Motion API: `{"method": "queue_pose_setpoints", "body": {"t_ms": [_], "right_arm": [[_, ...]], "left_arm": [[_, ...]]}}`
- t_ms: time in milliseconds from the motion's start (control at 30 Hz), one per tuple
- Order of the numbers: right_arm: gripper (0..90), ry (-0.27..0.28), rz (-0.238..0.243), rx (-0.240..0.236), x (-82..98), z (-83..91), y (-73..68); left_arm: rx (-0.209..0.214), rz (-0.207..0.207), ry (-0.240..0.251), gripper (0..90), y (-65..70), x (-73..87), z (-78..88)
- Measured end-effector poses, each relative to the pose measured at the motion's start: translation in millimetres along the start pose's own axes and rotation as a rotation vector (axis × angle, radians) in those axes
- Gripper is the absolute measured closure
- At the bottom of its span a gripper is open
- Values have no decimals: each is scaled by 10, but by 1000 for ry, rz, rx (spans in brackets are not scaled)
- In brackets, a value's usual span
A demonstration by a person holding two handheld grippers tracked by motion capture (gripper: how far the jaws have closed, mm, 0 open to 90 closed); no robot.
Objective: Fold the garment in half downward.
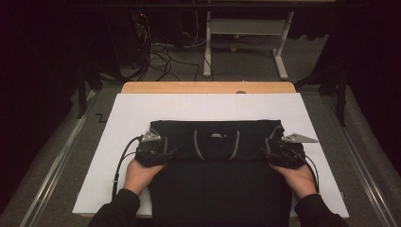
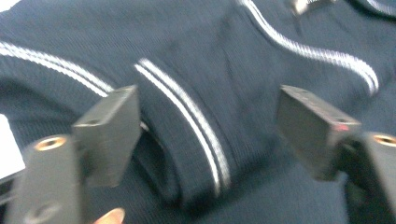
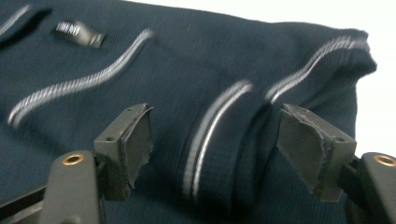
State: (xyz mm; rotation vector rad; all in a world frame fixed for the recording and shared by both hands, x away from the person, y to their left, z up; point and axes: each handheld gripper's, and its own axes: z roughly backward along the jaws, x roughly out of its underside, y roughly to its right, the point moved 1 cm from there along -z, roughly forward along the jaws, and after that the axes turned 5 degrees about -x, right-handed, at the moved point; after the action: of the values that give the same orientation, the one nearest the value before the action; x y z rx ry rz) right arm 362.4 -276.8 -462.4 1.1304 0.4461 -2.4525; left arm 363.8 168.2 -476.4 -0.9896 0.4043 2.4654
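Dark knit garment (image 1: 215,161) with pale stripes lies folded on the white sheet (image 1: 142,109) that covers the worktop, and we see it reach from the sheet's middle down to its near edge, where the picture cuts it off between our sleeves. Its long axis runs from the near edge toward the far edge; the folded-over top, with a small label (image 1: 216,135) at its centre, faces the far edge and runs parallel to it. In the high view the cloth is nearly black, so the folds beneath the top band are hard to make out, and our hands hide its left and right edges. Our left gripper (image 1: 156,152) sits at the garment's left edge and our right gripper (image 1: 276,153) at its right edge. In the left gripper view, which is blurred, a striped cuff (image 2: 187,140) lies between the jaws, which stand wide apart and clear of it. In the right gripper view another striped fold (image 3: 219,149) lies between the spread jaws, again untouched. Neither gripper has hold of anything.
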Motion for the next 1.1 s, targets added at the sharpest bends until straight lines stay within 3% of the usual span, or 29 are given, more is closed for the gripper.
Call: {"method": "queue_pose_setpoints", "body": {"t_ms": [100,400,600,700,900,1100], "right_arm": [[350,-28,-1,-30,90,20,-32],[549,-45,10,22,182,20,-41],[728,-39,81,54,187,18,-119],[757,-26,114,66,178,28,-156],[760,35,124,44,152,172,-179],[760,75,140,18,207,358,-255]], "left_arm": [[-18,-14,-17,288,24,66,28],[-66,-44,21,530,91,181,46],[-55,-50,29,682,96,178,48],[-36,-27,43,706,80,166,81],[-4,-28,106,718,137,144,274],[5,-78,142,716,237,161,480]]}}
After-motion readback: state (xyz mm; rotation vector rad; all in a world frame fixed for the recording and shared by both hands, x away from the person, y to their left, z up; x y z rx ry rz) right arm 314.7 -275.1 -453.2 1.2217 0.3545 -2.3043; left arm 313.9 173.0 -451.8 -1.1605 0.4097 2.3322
